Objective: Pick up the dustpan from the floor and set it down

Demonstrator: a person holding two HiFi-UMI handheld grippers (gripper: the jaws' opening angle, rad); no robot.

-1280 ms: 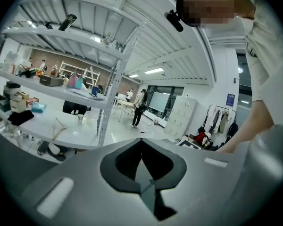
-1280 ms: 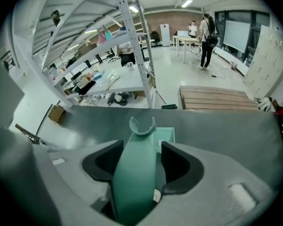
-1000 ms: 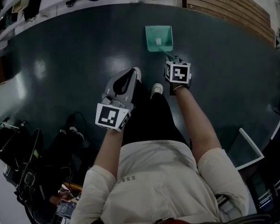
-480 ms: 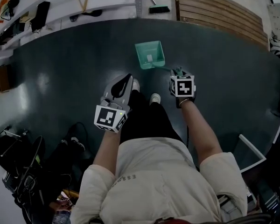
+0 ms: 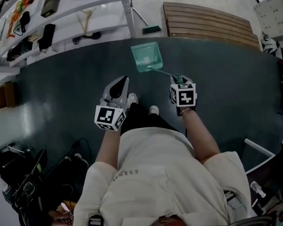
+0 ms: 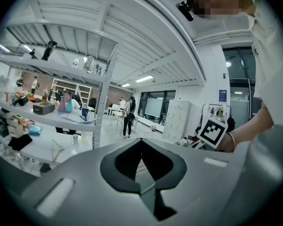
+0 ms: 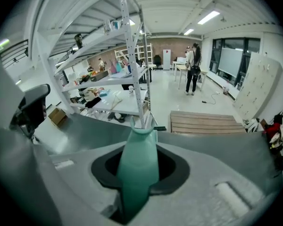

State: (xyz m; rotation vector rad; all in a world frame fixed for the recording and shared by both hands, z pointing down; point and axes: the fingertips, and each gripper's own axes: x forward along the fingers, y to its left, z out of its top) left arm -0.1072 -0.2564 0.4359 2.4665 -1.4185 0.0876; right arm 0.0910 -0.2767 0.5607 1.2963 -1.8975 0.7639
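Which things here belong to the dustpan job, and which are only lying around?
Job: dustpan, gripped in the right gripper.
Lying about: left gripper, shut and empty; wooden pallet; shelf rack; cardboard box.

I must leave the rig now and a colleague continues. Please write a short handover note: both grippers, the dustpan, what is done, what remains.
The right gripper is shut on the slim handle of the green plastic dustpan.
The left gripper has its jaws together and holds nothing.
The dustpan's tray reaches out ahead of the person and seems raised above the dark floor.
Done: the grasp, and apparently the lift.
Left: set the dustpan down, then open the right gripper.
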